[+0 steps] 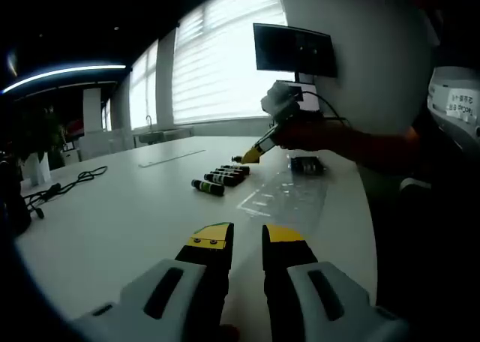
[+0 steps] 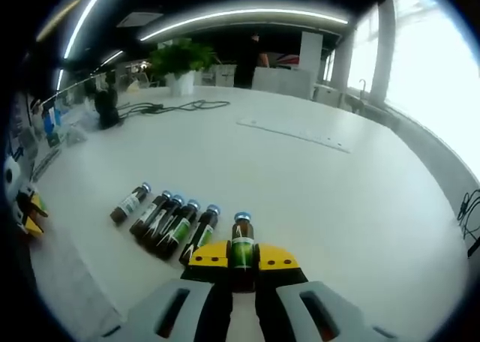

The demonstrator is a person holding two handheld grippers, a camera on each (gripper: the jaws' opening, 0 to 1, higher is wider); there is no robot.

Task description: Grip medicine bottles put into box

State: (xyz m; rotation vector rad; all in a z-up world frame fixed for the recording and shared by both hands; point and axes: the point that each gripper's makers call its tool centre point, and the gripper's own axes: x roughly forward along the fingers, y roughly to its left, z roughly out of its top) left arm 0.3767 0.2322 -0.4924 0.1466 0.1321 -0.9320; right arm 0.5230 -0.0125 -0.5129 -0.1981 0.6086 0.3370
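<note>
Several small dark medicine bottles [image 2: 166,216] with blue caps and green labels lie side by side on the white table [image 2: 315,199]. My right gripper [image 2: 242,256] is shut on one more bottle [image 2: 241,244] at the right end of that row. The same row of bottles [image 1: 227,175] lies mid-table in the left gripper view, with one bottle [image 1: 208,187] slightly apart. There the right gripper [image 1: 252,156], held by a hand, has its yellow tip at the row's far end. My left gripper [image 1: 247,237] hovers open over bare table. A clear plastic box [image 1: 289,193] lies right of the bottles.
A small dark object [image 1: 306,164] lies beyond the clear box. A black cable [image 1: 64,186] trails at the table's left. A monitor [image 1: 294,51] stands at the back. A plant [image 2: 180,61] and a long flat strip [image 2: 294,133] sit farther off. The table edge runs along the right.
</note>
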